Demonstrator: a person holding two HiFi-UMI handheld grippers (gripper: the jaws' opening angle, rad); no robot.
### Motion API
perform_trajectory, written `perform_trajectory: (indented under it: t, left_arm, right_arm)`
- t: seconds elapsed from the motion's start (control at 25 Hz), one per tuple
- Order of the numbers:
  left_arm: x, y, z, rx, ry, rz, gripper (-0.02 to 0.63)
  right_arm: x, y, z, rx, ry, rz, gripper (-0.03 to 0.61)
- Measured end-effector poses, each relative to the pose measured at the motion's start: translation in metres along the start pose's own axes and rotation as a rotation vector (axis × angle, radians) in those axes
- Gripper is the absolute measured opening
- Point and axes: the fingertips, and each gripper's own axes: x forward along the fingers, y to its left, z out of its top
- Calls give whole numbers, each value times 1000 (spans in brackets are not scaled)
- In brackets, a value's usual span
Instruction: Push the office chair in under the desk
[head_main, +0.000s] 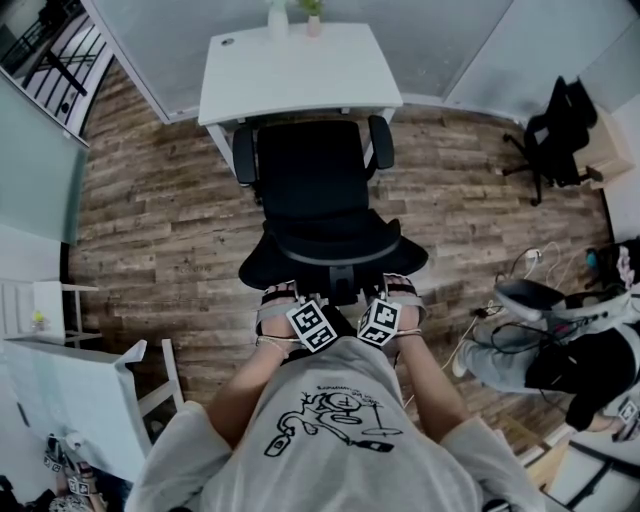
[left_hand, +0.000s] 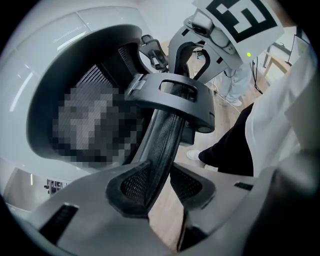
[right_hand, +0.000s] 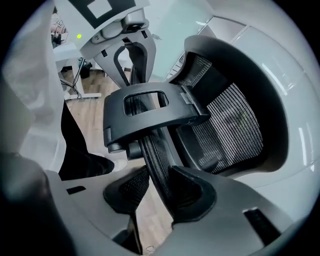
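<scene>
A black mesh office chair (head_main: 318, 200) stands on the wood floor facing the white desk (head_main: 300, 75), its armrests just short of the desk's front edge. Both grippers sit at the near top of the chair back, side by side. In the left gripper view, my left gripper (left_hand: 162, 182) has the mesh-covered top rim (left_hand: 165, 135) between its pads, which press on it. My right gripper (right_hand: 157, 187) clamps the same rim (right_hand: 155, 155) from the other side of the grey bracket (right_hand: 150, 112). From the head view, the left gripper (head_main: 283, 296) and right gripper (head_main: 398, 290) show only their marker cubes.
Two small bottles (head_main: 278, 18) stand at the desk's far edge. A second black chair (head_main: 555, 140) is at the far right. A person (head_main: 560, 350) and loose cables (head_main: 520, 270) are on the right. White furniture (head_main: 70, 400) stands near left. Glass partitions run behind the desk.
</scene>
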Motion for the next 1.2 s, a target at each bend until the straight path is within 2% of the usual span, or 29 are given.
perform_trajectory:
  t: [0.52, 0.8, 1.2]
  left_arm:
    - [-1, 4, 12, -11, -24, 5, 127]
    - [3, 0, 25, -38, -42, -49, 140]
    - [11, 26, -9, -27, 5, 3, 140]
  right_arm:
    - [2, -13, -7, 26, 15, -5, 170]
    - [5, -21, -19, 28, 37, -14, 172]
    - [15, -15, 17, 12, -29, -10, 170]
